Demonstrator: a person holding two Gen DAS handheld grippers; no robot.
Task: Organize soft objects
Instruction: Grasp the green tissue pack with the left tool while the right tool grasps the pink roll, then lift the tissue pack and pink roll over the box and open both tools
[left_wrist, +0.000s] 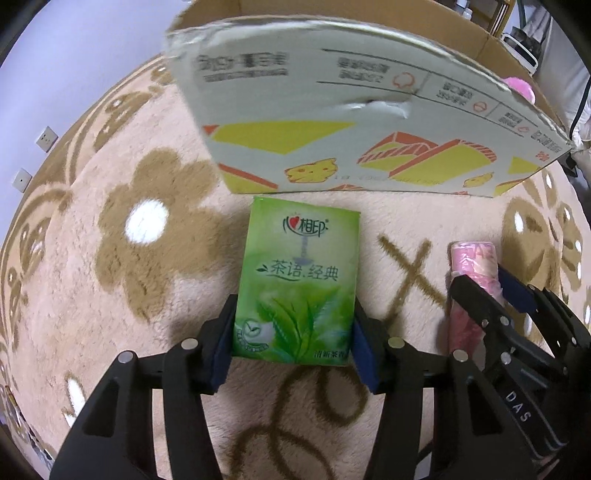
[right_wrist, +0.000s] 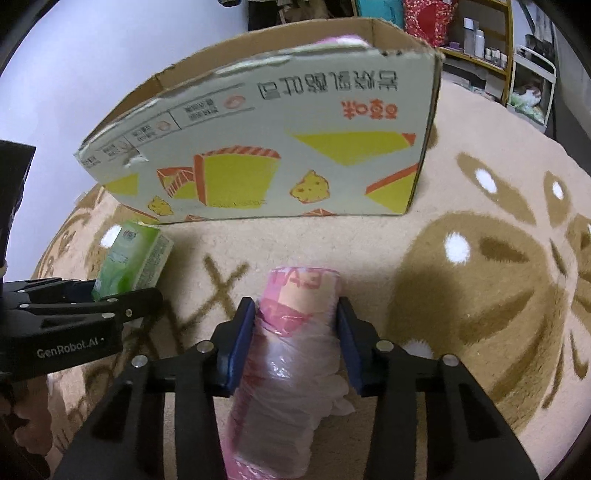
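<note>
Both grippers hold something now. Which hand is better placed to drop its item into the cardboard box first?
Probably left: the left gripper holds the green tissue pack right before the box wall; the right gripper's pink roll lies farther back.
</note>
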